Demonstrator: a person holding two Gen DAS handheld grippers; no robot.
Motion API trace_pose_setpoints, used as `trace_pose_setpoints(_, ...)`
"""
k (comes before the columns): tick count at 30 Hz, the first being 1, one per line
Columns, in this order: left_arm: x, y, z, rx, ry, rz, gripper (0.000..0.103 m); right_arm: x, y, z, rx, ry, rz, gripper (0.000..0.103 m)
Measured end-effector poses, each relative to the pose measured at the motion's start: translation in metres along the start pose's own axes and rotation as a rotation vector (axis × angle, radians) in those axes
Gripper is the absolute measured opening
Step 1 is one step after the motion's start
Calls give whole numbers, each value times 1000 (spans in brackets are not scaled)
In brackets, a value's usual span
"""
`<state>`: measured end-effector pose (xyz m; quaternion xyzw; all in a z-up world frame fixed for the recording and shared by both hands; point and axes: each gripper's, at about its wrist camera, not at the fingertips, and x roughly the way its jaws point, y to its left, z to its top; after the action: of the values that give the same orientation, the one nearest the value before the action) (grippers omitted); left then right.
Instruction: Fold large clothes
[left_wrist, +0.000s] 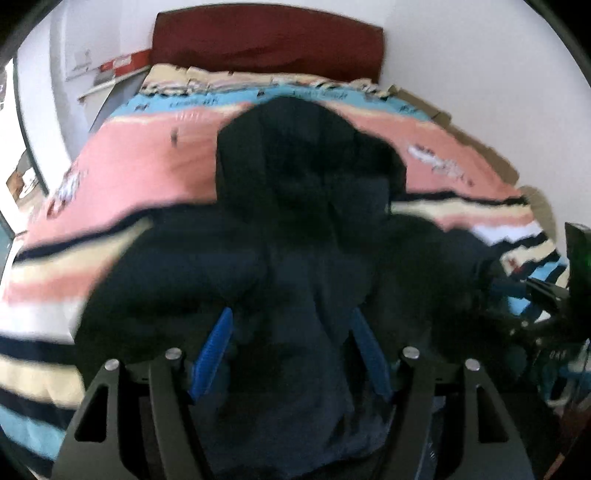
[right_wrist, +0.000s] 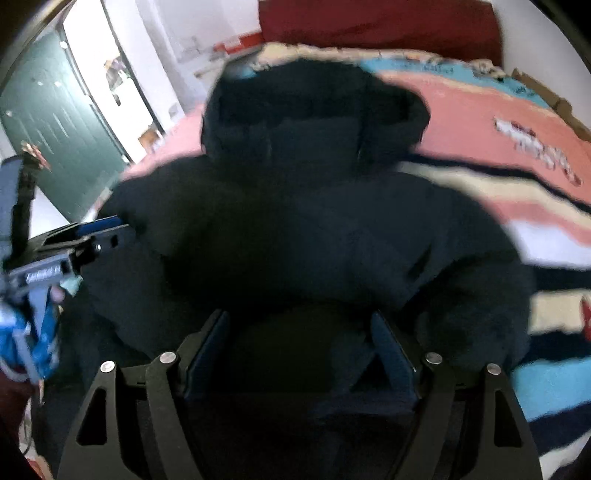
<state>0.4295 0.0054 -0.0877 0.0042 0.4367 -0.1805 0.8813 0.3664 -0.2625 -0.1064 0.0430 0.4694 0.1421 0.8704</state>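
Note:
A dark navy hooded jacket (left_wrist: 295, 221) lies on the bed, hood toward the headboard; it also fills the right wrist view (right_wrist: 314, 221). My left gripper (left_wrist: 291, 332) has its blue-padded fingers (left_wrist: 216, 347) around a bunch of the jacket's near edge, which fills the gap between them. My right gripper (right_wrist: 299, 343) likewise has jacket fabric bunched between its fingers (right_wrist: 391, 347). The left gripper also shows at the left of the right wrist view (right_wrist: 92, 232), at the jacket's left edge. Both views are motion-blurred.
The bed has a striped pink, cream, blue and black cover (left_wrist: 129, 166) and a dark red headboard (left_wrist: 266, 37). A white wall is on the right. A green door (right_wrist: 55, 129) and doorway stand left of the bed.

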Motion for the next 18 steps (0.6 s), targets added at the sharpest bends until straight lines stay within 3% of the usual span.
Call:
trace_pose_setpoints(4, 7, 36, 78, -69, -19, -27, 69, -16, -43, 60, 40, -71, 0, 89)
trace_pose_setpoints(9, 62, 78, 176, -144, -65, -50, 69, 14, -106, 163, 123, -141, -9, 91)
trace_pose_setpoints(12, 104, 93, 208, -174, -40, -114, 69, 46, -135, 215, 183, -194, 37, 91)
trace_pose_setpoints(18, 168, 91, 242, -138, 38, -180, 69, 116, -141, 276, 164, -159, 73, 92)
